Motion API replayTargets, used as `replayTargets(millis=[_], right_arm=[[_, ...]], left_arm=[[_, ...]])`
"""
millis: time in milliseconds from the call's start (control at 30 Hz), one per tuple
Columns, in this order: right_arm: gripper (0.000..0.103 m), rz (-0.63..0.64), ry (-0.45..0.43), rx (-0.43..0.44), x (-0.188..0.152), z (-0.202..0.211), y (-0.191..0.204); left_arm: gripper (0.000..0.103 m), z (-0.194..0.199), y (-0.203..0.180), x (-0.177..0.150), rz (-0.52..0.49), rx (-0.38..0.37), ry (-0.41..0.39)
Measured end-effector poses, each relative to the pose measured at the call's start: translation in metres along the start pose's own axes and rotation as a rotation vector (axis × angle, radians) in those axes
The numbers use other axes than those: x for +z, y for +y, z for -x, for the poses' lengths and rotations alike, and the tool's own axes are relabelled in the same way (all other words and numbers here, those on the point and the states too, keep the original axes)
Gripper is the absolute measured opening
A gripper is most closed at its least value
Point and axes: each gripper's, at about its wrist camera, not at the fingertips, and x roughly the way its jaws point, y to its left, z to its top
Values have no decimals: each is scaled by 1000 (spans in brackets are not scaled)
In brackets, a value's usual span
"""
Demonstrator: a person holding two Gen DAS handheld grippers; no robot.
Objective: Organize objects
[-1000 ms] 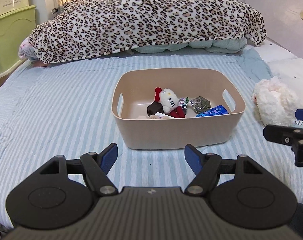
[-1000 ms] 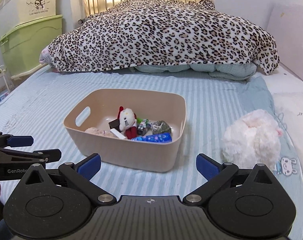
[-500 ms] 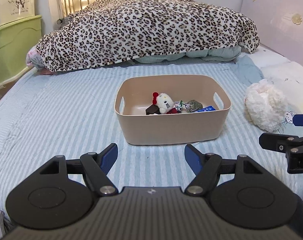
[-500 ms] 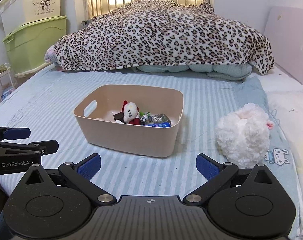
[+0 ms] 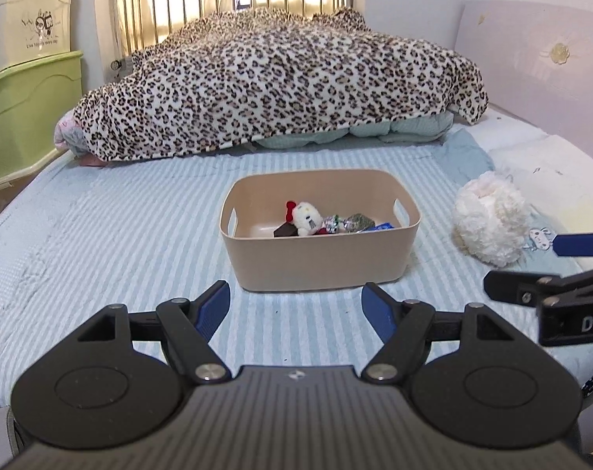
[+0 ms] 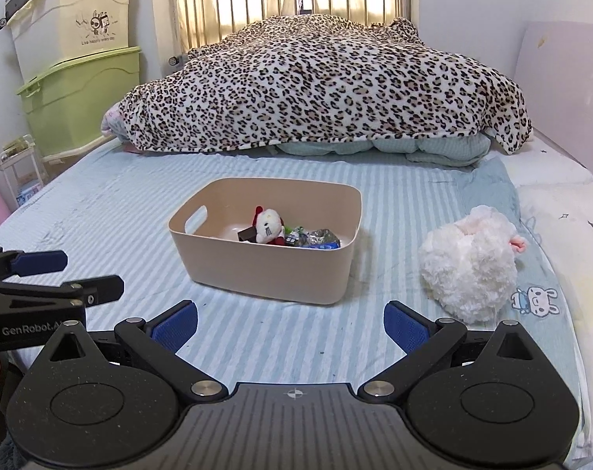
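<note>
A beige plastic bin point(image 5: 319, 262) point(image 6: 273, 270) stands on the striped blue bed. It holds a white plush kitten with a red bow point(image 5: 306, 217) point(image 6: 267, 225), a dark box and several wrapped snacks point(image 5: 351, 224). A fluffy white plush point(image 5: 490, 217) point(image 6: 468, 262) lies on the bed right of the bin. My left gripper point(image 5: 296, 305) is open and empty, well short of the bin. My right gripper point(image 6: 292, 325) is open and empty, also short of the bin. Each gripper shows at the edge of the other's view.
A leopard-print blanket point(image 5: 280, 82) is heaped over bedding at the back. Green and cream storage boxes point(image 6: 77, 70) stand stacked at the left beside the bed. A pale headboard point(image 5: 531, 58) and a white pillow point(image 6: 562, 211) are at the right.
Both grippers have pulled back and up from the bin, which looks smaller and farther now. Both stayed open and empty. Nothing on the bed has moved.
</note>
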Motion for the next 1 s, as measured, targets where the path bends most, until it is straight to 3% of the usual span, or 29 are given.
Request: replayTargets(millis=[533,1000], right_arm=[[103,14,-50,37,-6,40,7],[103,26,-90,43,-4,59,13]], left_arm=[[76,42,-6,-4,0,-38,-50],[76,53,-9,-4,3,-57,-65]])
